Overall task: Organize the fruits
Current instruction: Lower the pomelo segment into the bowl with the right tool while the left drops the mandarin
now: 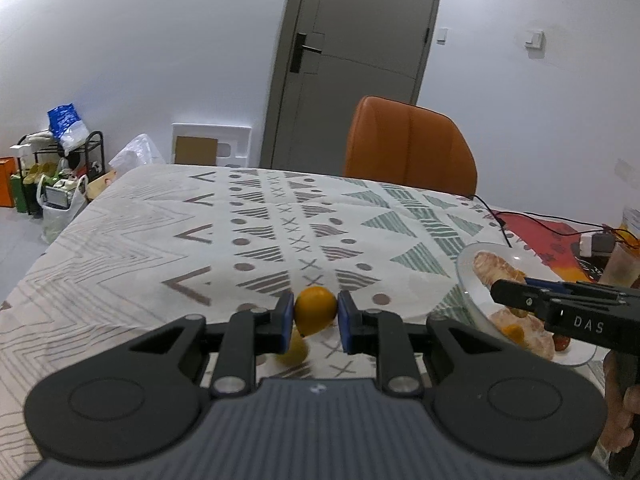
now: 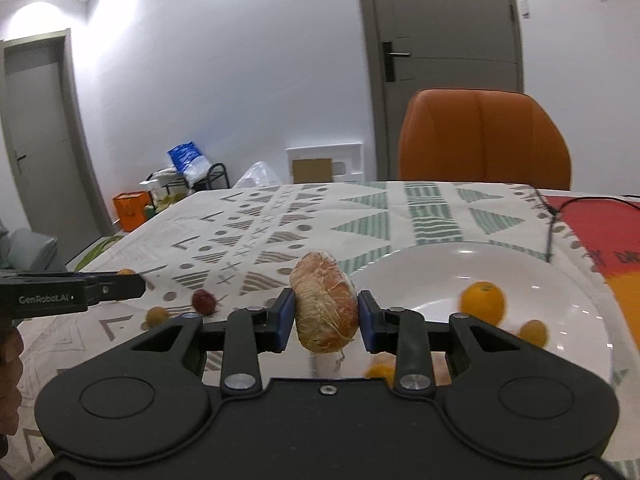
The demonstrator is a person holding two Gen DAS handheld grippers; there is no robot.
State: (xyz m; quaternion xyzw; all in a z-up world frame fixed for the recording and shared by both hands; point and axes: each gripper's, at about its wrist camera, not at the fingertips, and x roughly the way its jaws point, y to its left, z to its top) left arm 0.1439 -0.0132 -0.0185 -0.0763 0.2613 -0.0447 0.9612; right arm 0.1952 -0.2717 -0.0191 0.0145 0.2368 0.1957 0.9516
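My left gripper (image 1: 316, 314) is shut on a small orange kumquat (image 1: 315, 309) and holds it above the patterned tablecloth; a second yellow fruit (image 1: 294, 350) lies just below it. My right gripper (image 2: 326, 312) is shut on a peeled pomelo segment (image 2: 325, 302) at the near left rim of the white plate (image 2: 420, 276). The plate holds a kumquat (image 2: 482, 302) and two smaller orange fruits (image 2: 532, 333). In the left wrist view the plate (image 1: 468, 280) shows at right with pomelo segments (image 1: 496, 270). A red date (image 2: 204, 301) and a small yellow fruit (image 2: 156, 316) lie on the cloth.
An orange chair (image 1: 408, 144) stands at the table's far edge. A black cable (image 1: 496, 216) and a charger (image 1: 596, 244) lie on the red mat at the far right. Bags and a rack (image 1: 60, 168) stand on the floor at left.
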